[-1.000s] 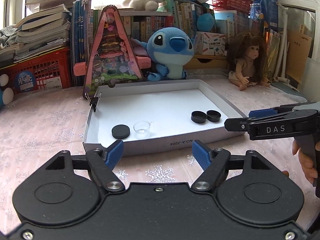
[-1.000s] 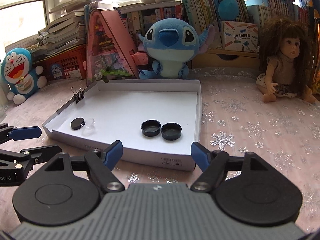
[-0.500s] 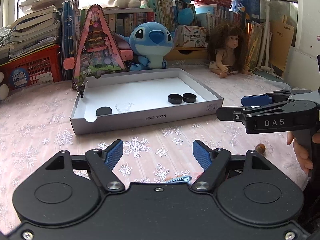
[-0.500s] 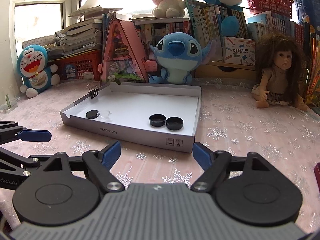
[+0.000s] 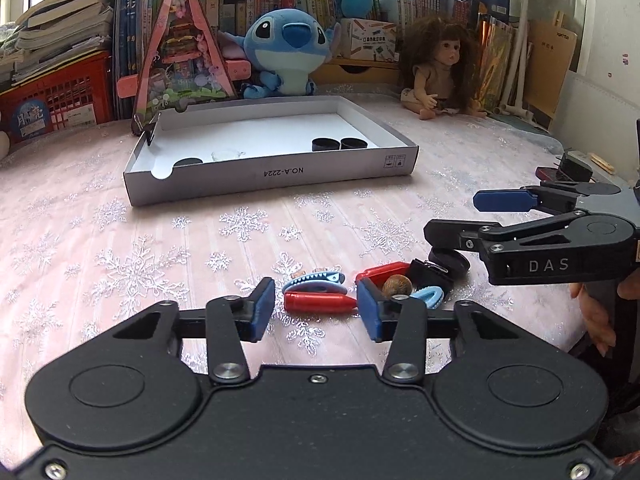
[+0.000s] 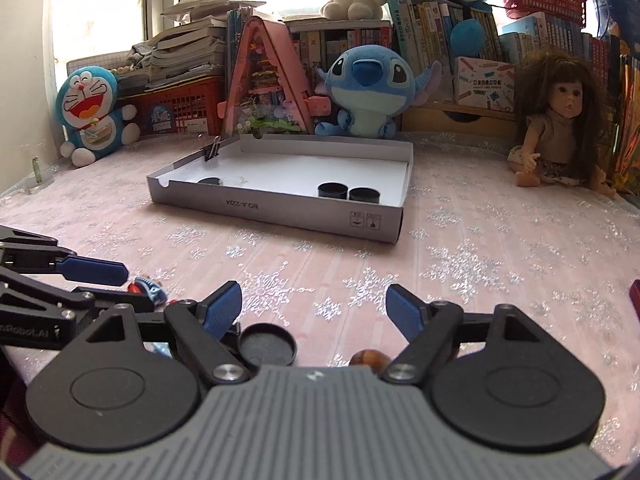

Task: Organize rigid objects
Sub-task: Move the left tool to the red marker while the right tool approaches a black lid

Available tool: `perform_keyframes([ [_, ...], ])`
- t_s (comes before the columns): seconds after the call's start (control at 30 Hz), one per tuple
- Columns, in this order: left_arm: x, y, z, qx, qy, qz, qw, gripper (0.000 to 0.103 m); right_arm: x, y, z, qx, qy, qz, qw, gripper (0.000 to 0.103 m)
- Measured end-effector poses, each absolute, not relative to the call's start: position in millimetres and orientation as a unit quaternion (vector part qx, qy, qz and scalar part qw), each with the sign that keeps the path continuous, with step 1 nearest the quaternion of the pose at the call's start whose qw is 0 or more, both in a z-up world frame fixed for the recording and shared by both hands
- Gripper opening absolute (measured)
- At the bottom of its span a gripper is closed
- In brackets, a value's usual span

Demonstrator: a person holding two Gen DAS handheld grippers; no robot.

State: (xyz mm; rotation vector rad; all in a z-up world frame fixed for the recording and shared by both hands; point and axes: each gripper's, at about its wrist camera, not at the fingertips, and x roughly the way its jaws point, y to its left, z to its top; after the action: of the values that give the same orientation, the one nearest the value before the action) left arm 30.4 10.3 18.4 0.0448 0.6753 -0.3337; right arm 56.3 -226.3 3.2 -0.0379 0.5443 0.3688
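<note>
Daylight is pouring in from the window at the far left corner, blowing out the panes to white in the right wrist view. The pink tablecloth is lying evenly lit, with soft shadows under the small items. Fisheye distortion is bending both views at their edges, and the corners are darkening. Both views are staying sharp, without motion blur.

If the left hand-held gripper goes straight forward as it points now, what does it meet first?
Probably the red clip lying just ahead of the closing, still empty left hand-held gripper; depth is uncertain.
</note>
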Motion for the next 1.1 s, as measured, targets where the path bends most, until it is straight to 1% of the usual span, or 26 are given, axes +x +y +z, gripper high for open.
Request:
perform_keyframes([
  [0.03, 29.3, 11.5, 17.9, 0.016, 0.332, -0.164, 0.929, 0.04, 54.4, -227.4, 1.9, -0.012, 0.273, 0.188, 0.944, 0.085],
  [0.1, 27.4, 12.5, 18.0, 0.013, 0.332, -0.164, 0.929, 0.04, 51.1, -228.2, 0.3, -0.007, 0.28, 0.197, 0.94, 0.077],
  [0.13, 26.1, 12.7, 17.8, 0.013, 0.331, -0.165, 0.929, 0.04, 49.5, -228.3, -0.4, -0.006, 0.282, 0.199, 0.939, 0.075],
  [0.3, 25.4, 12.2, 17.7, 0.014, 0.328, -0.166, 0.93, 0.039, 41.0, -226.9, -2.0, -0.014, 0.287, 0.203, 0.936, 0.055],
  [0.4, 27.1, 9.1, 16.1, 0.019, 0.329, -0.171, 0.928, 0.039, 36.2, -225.5, -2.5, -0.023, 0.287, 0.207, 0.935, 0.054],
  [1.1, 34.1, 7.9, 9.0, 0.018, 0.324, -0.153, 0.933, 0.043, 26.2, -230.0, -6.7, -0.022, 0.29, 0.228, 0.929, 0.054],
])
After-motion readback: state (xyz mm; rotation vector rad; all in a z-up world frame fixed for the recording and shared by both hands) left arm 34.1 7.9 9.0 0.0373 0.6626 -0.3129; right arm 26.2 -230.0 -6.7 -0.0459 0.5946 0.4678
